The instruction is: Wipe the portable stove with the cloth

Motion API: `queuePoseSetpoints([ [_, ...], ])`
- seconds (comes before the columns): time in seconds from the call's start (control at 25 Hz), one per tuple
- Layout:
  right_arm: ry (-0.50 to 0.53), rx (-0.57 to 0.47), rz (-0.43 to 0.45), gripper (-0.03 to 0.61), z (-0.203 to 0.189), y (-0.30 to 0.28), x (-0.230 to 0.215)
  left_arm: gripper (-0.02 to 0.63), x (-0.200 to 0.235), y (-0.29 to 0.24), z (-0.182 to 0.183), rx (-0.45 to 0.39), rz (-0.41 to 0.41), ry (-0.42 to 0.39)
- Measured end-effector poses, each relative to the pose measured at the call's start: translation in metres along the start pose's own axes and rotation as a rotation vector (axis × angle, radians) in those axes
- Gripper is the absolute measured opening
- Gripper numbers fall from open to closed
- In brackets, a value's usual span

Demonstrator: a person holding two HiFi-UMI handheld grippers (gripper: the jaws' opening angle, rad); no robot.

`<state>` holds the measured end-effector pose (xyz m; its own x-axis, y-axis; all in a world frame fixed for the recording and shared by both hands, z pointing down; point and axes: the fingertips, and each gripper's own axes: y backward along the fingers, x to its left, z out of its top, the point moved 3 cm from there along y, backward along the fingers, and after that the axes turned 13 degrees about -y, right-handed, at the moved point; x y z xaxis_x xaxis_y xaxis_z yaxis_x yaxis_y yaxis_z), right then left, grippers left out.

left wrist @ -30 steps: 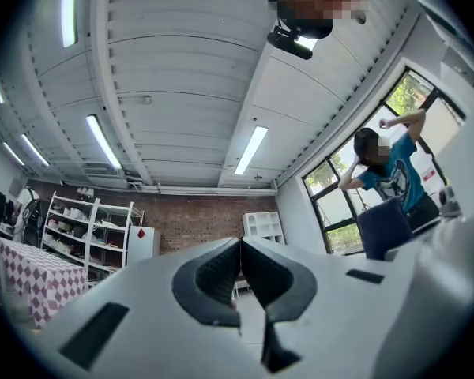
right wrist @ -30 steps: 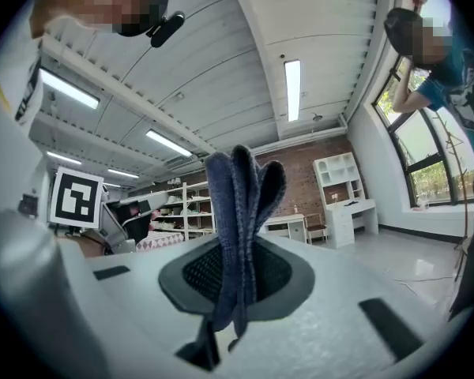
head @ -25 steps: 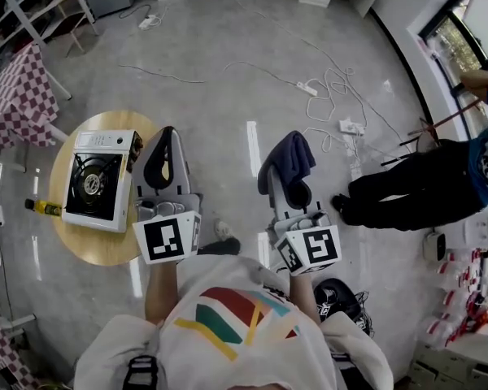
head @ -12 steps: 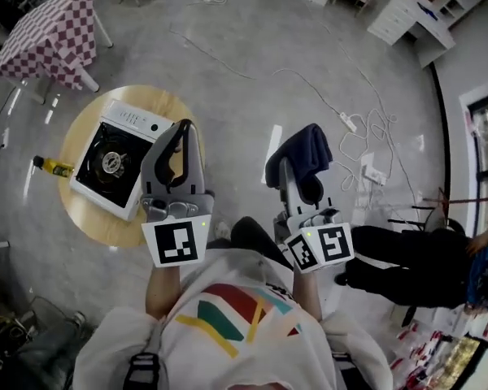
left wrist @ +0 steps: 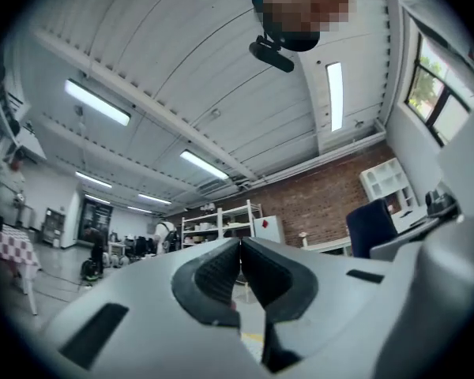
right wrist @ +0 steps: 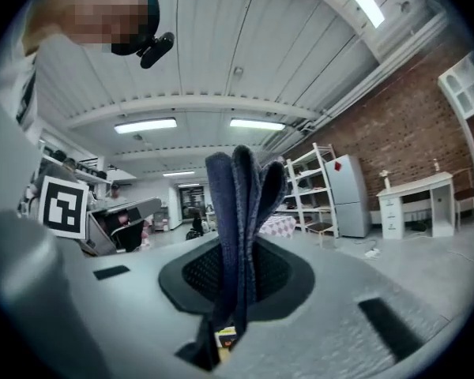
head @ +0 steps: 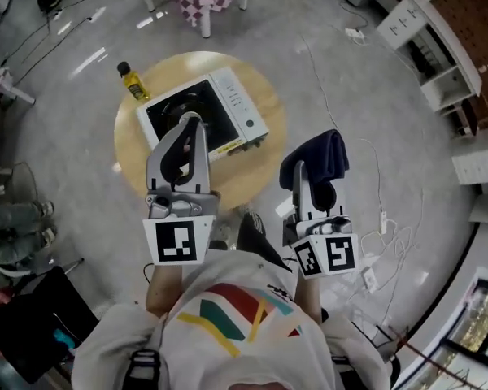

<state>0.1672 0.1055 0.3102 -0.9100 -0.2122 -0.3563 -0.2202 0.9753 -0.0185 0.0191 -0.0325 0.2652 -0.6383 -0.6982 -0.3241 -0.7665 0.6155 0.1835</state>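
Cloth point(head: 319, 154) is clamped in the right gripper point(head: 307, 173), which is held to the right of the stove point(head: 220, 104). The left gripper point(head: 190, 124) is raised over the stove's near edge, jaws pressed together on nothing. Both are tilted upward.

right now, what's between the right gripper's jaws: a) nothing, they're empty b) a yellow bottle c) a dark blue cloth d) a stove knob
c: the right gripper view shows the dark blue cloth pinched between the jaws of the right gripper, its folds standing up past the tips.
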Motion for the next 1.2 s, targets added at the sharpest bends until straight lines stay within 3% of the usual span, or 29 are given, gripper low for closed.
queuePoseSetpoints([
  [0.16, 0.039, 0.050, 0.171, 0.034, -0.005, -0.062, 0.021, 0.006, 0.044, 0.001, -0.015, 0.067, 0.168, -0.029],
  [0.32, 0.101, 0.072, 0.332, 0.034, 0.004, -0.108, 0.033, 0.006, 0.069, -0.001, -0.007, 0.094, 0.337, -0.054],
  [0.48, 0.178, 0.109, 0.436, 0.034, 0.009, -0.137, 0.043, 0.006, 0.088, -0.007, 0.002, 0.110, 0.480, -0.022],
  [0.6, 0.319, 0.129, 0.479, 0.034, 0.007, -0.152, 0.046, 0.006, 0.092, -0.009, 0.000, 0.145, 0.554, -0.013],
  [0.72, 0.434, 0.103, 0.493, 0.034, 0.008, -0.164, 0.043, 0.006, 0.092, -0.009, 0.000, 0.170, 0.612, -0.025],
  [0.84, 0.485, 0.094, 0.481, 0.032, 0.000, -0.176, 0.040, 0.006, 0.091, -0.010, -0.004, 0.196, 0.645, -0.025],
  [1.2, 0.369, 0.113, 0.523, 0.032, -0.002, -0.199, 0.057, 0.006, 0.107, -0.018, -0.002, 0.175, 0.653, -0.042],
])
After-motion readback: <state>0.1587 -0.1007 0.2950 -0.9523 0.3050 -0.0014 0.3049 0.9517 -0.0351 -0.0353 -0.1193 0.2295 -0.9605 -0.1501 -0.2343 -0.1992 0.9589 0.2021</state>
